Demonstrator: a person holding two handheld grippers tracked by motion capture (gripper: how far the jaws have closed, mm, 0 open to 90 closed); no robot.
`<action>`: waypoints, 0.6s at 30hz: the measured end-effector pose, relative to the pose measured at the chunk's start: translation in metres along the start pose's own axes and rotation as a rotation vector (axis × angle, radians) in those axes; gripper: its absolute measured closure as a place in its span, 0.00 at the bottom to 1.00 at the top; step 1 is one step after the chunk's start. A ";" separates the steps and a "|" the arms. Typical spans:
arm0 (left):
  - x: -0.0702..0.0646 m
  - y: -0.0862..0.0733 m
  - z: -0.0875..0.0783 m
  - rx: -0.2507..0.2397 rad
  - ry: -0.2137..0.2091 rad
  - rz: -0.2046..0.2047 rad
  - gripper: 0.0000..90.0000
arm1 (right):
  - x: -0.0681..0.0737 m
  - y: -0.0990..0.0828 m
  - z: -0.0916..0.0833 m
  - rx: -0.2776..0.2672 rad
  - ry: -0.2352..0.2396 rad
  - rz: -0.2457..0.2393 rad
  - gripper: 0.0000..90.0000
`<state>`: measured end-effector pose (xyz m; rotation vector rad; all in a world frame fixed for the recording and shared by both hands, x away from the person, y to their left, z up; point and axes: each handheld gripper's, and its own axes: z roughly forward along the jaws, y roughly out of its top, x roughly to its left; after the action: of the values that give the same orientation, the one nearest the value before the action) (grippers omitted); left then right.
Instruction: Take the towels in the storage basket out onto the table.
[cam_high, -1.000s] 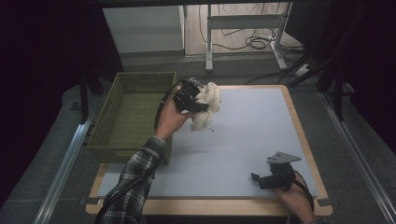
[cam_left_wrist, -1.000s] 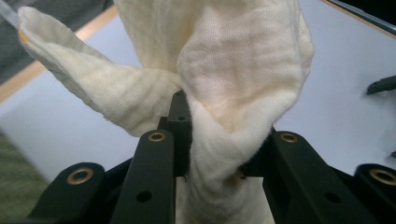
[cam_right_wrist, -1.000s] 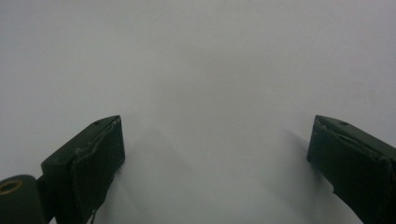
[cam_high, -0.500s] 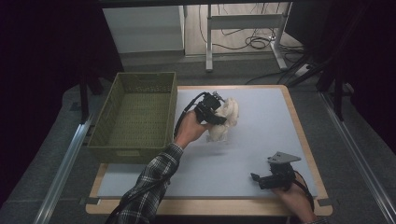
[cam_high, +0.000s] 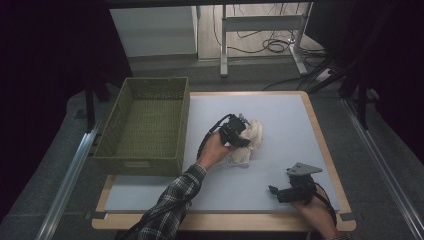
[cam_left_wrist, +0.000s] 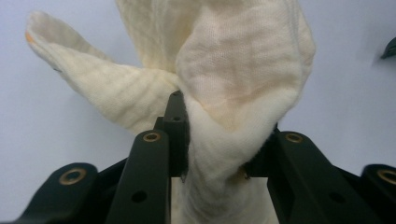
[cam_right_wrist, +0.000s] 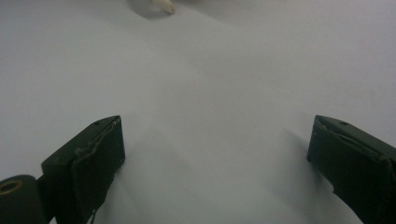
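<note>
A cream cloth (cam_high: 248, 144) is bunched up near the middle of the white mat (cam_high: 290, 115), its lower folds resting on the mat. My left gripper (cam_high: 241, 133) is shut on it. In the left gripper view the cloth (cam_left_wrist: 233, 70) is squeezed between the two black jaws of the left gripper (cam_left_wrist: 224, 122), which have just eased slightly wider with the cloth still pinched. My right gripper (cam_high: 274, 190) lies at the near right of the mat. Its jaws stand wide apart in the right gripper view (cam_right_wrist: 219, 144), open over bare mat.
An olive woven basket (cam_high: 141, 164) stands at the left edge of the table, beside the mat. Wooden table edges frame the mat. A corner of the cloth (cam_right_wrist: 161, 5) shows at the top of the right gripper view.
My left hand has carried the cloth away from the basket's far corner, rightward and nearer, and lowered it onto the mat. The right gripper has stayed put.
</note>
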<state>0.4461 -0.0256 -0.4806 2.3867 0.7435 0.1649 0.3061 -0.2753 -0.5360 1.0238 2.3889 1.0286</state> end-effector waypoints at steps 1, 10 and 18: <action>-0.001 -0.001 0.003 0.010 0.004 0.007 0.74 | 0.000 0.000 0.000 0.000 -0.001 0.000 0.05; -0.004 -0.006 0.017 -0.008 -0.022 0.010 0.50 | 0.000 0.000 0.000 0.000 -0.001 0.000 0.05; -0.011 -0.004 0.001 -0.068 -0.021 0.005 0.27 | 0.000 0.000 0.000 0.000 0.000 0.000 0.05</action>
<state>0.4357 -0.0295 -0.4830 2.3229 0.7110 0.1647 0.3061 -0.2753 -0.5360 1.0235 2.3890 1.0291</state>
